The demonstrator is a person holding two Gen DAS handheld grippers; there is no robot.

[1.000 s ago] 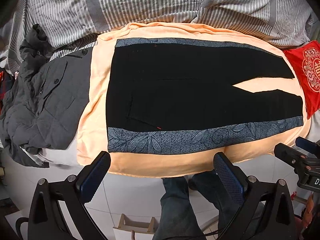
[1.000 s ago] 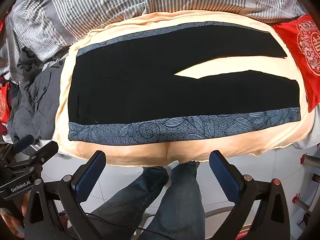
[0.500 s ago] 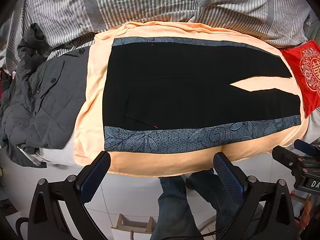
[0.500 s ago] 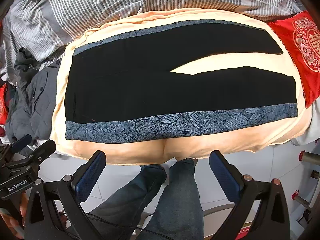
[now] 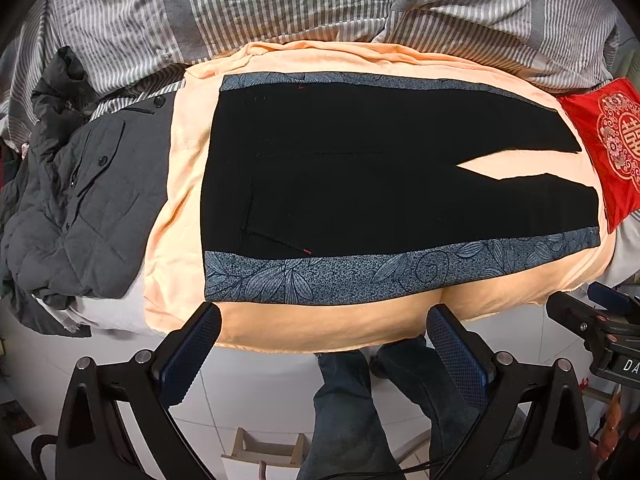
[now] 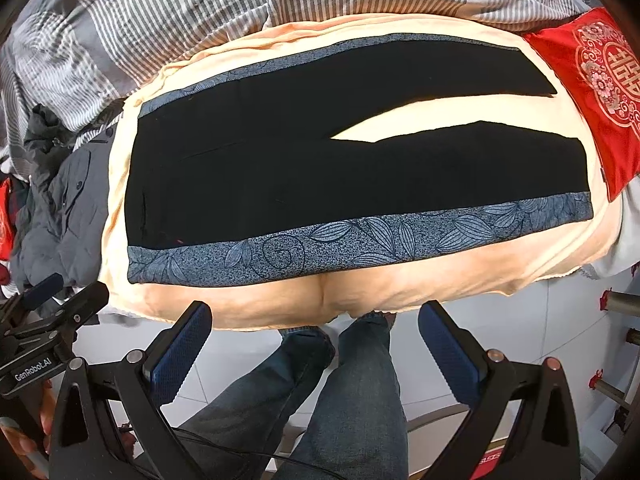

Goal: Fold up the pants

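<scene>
- Left gripper (image 5: 322, 354): jaws spread wide and empty, held in the air off the near edge of the bed, above the floor; its blue ribbed pads (image 5: 192, 354) touch nothing.
- Right gripper (image 6: 316, 354): likewise spread and empty, beside its partner, facing the same near edge.
- Pants (image 5: 360, 184): black, laid flat and unfolded on the peach blanket (image 5: 320, 326). The waistband lies toward the left, near the grey jacket (image 5: 80, 200); the two legs run rightward, parted by a narrow wedge of blanket, their hems just short of the red cushion (image 5: 612, 148).
- Patterned side stripe (image 5: 400, 272): a grey-blue leaf-print band along the near edge of the pants, the seam closest to both tools.
- Stage: judged as the approach before the first fold; no fabric is gripped yet.
- Next move: probably a pinch on the near stripe at two well-separated points, waist end and hem end, so that the near leg can be carried over onto the far leg. Thin cloth lying flat calls for low, shallow entry of the fingers.
</scene>
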